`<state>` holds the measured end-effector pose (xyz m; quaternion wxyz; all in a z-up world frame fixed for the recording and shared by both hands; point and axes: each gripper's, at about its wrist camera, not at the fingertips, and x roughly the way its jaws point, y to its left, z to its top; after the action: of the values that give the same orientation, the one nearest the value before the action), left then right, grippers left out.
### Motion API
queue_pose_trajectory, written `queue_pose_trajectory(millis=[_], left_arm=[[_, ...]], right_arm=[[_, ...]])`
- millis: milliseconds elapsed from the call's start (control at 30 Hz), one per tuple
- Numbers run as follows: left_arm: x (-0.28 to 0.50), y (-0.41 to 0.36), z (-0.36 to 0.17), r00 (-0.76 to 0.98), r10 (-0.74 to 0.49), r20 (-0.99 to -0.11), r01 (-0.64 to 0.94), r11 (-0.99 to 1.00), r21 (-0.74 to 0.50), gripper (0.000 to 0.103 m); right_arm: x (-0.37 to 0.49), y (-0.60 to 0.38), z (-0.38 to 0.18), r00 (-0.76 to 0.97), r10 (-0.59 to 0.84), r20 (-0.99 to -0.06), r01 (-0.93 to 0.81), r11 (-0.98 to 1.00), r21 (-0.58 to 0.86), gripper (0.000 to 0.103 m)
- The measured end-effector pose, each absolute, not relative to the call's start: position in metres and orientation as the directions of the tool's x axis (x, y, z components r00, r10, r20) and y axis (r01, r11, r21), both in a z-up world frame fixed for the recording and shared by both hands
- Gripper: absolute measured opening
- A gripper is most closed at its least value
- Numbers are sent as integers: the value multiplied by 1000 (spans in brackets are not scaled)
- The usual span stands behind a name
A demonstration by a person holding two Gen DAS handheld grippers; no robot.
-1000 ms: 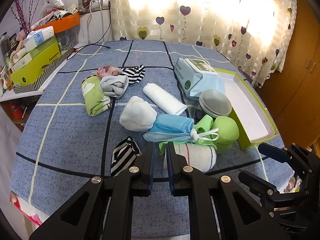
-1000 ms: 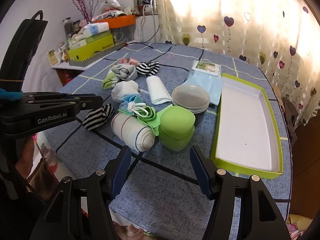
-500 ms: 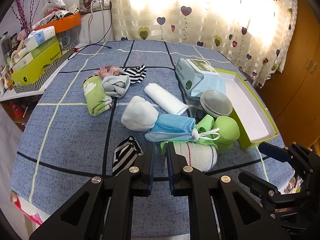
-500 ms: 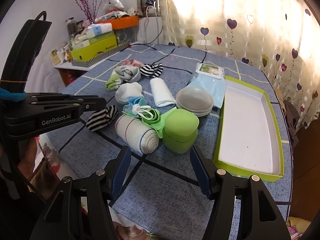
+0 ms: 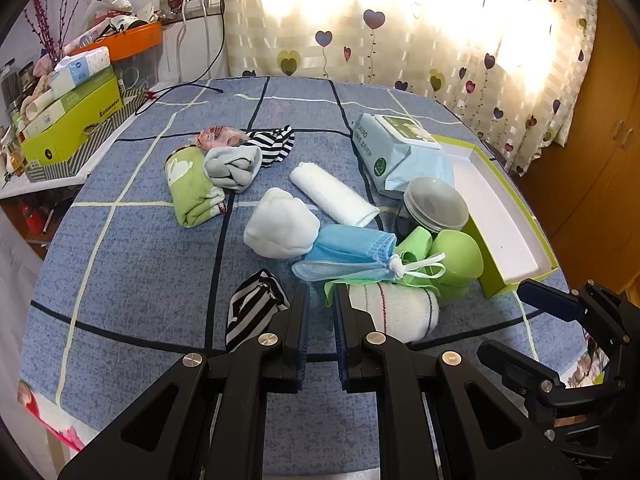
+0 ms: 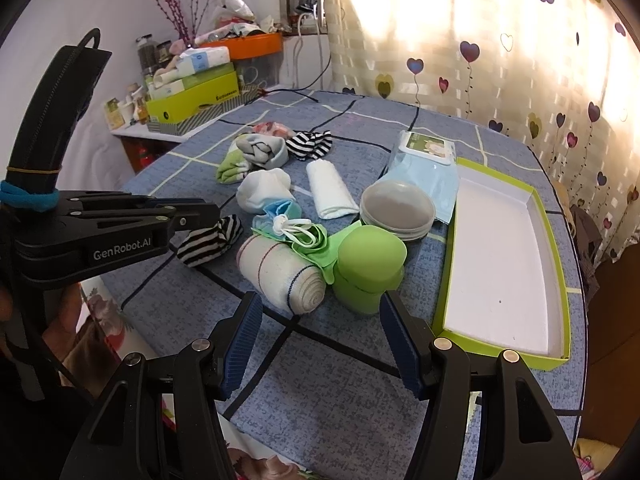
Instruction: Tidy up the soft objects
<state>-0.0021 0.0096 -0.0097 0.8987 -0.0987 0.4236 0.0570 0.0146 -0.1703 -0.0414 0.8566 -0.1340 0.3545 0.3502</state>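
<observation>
- Nothing on the worktop (image 5: 132,264) has changed place since the earlier frames; both views show the same heap of soft things, only very slightly shifted in the picture.
- Left gripper (image 5: 320,304): its jaws are closed to a narrow slit and nothing is between them. It hangs above the blue checked cloth, between the striped sock (image 5: 252,308) and the rolled towel (image 5: 394,312).
- Right gripper (image 6: 320,320): its jaws stand wide apart and hold nothing. Just beyond them are the rolled towel and the green cup (image 6: 368,264), not touched.
- Further out lie the blue mask (image 5: 344,254) tied together with a green cloth (image 6: 316,246), a white sock ball (image 5: 280,226), a white rolled cloth (image 5: 332,198), a grey sock ball (image 5: 232,166) on a green folded cloth (image 5: 190,190), and a second striped sock (image 5: 272,146).
- The green tray (image 6: 562,280) with white inside lies to the right, with nothing in it.
- The pink item behind the grey sock ball is mostly hidden; I cannot tell what it is.
- The jar under the grey lid (image 6: 396,208) is hardly visible.
- The wipes pack (image 5: 396,148) has print too small to read.
- On the left gripper, in the right wrist view, is written "GenRobot.AI".
</observation>
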Motion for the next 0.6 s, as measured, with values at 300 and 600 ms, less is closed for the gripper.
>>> queue_pose_trajectory(millis=[300,600], left_arm=[[0,14,-14,628,19,-778,-195,972,-134,12],[-1,18,-16,626,44,-779,-218,969,-121,12]], right_arm=[[15,-167,-42,502,507,-701,-697,717,19,61],[17,-163,-41,499,510,-701,-702,712,17,61]])
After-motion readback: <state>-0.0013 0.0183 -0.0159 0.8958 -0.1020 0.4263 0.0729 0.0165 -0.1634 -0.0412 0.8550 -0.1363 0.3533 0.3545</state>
